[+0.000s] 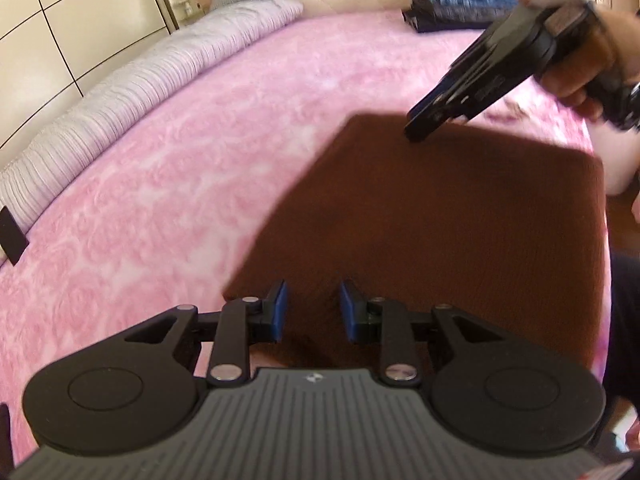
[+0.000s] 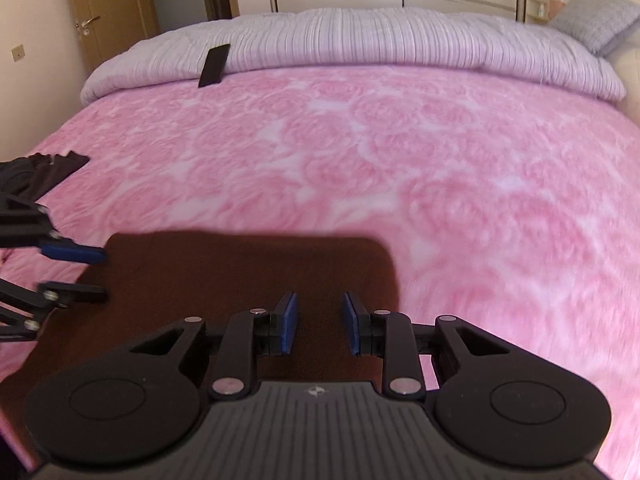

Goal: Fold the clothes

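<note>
Lying flat on the pink rose-patterned bed cover [image 2: 400, 152], near the edge of the bed closest to the cameras, a folded brown garment [image 1: 440, 216] is seen as a neat rectangle. The left hand-held gripper [image 1: 311, 312] is held just above the garment's near edge, its blue pads [image 1: 280, 308] spread apart with only brown cloth visible in the gap; nothing is clamped between them. The right hand-held gripper [image 2: 319, 324] is likewise held with its jaws apart over the garment, close to its right-hand end, and nothing is gripped. In the left wrist view the right hand-held gripper is seen from the side, tilted downward, its tips over the far corner of the garment; whether the cloth is touched there cannot be told because of blur. A hand [image 1: 592, 68] is wrapped around its handle. In the right wrist view the left hand-held gripper enters from the left border, its fingers parted beside the garment's left end.

A stack of folded dark and blue clothes [image 1: 460, 4] is placed well apart, toward the head of the bed. A rolled lilac ribbed duvet [image 2: 360, 52] is laid along the far edge of the bed, with a flat black object [image 2: 214, 65] resting against it. A dark crumpled garment [image 2: 36, 176] is seen at the bed's left edge.
</note>
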`<move>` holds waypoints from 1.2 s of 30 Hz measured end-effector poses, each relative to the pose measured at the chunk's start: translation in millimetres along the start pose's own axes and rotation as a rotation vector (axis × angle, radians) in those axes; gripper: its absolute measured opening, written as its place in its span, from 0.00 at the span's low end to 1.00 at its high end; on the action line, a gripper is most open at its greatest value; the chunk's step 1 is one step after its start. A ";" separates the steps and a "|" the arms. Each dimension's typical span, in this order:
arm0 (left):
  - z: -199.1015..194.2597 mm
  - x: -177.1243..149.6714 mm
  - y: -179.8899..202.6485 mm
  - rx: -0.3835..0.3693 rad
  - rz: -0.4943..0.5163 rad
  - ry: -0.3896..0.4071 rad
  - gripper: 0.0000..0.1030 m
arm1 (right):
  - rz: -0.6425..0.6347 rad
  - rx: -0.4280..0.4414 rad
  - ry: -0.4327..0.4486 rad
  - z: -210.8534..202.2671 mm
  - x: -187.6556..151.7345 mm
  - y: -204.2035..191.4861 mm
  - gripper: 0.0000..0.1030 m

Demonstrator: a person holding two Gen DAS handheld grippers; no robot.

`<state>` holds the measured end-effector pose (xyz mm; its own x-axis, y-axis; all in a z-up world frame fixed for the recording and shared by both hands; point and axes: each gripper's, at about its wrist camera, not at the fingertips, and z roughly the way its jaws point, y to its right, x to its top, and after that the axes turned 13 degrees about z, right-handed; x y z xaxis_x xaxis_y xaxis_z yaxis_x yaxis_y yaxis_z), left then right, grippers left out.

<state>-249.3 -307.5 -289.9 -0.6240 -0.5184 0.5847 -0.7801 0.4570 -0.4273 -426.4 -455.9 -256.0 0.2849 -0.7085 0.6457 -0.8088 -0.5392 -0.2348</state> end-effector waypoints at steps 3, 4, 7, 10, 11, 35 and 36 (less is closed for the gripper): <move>-0.3 -2.1 4.2 0.020 -0.027 0.000 0.24 | 0.013 -0.001 -0.013 -10.0 -17.3 -1.0 0.27; -2.4 -1.0 4.3 0.024 -0.034 -0.002 0.24 | 0.020 -0.005 -0.016 -11.9 -22.9 -0.6 0.27; -16.0 2.3 7.9 0.043 -0.032 0.001 0.24 | 0.046 -0.009 0.008 -27.5 -31.7 -0.2 0.28; -37.5 1.7 16.6 0.061 -0.018 0.025 0.24 | 0.035 -0.028 0.043 -47.3 -39.9 -7.1 0.28; -44.5 0.8 21.0 0.064 -0.022 0.034 0.24 | 0.028 -0.035 0.053 -53.6 -43.8 -10.2 0.28; -75.1 -33.1 85.6 0.109 0.035 0.027 0.24 | -0.175 0.024 0.104 -109.4 -139.1 -57.6 0.27; -71.9 -35.0 87.6 0.109 0.038 0.020 0.24 | -0.173 0.021 0.098 -105.6 -141.1 -57.7 0.28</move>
<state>-292.6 -197.4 -298.2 -0.6531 -0.4874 0.5796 -0.7568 0.3944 -0.5212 -474.2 -276.7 -256.8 0.3662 -0.5574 0.7451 -0.7410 -0.6591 -0.1289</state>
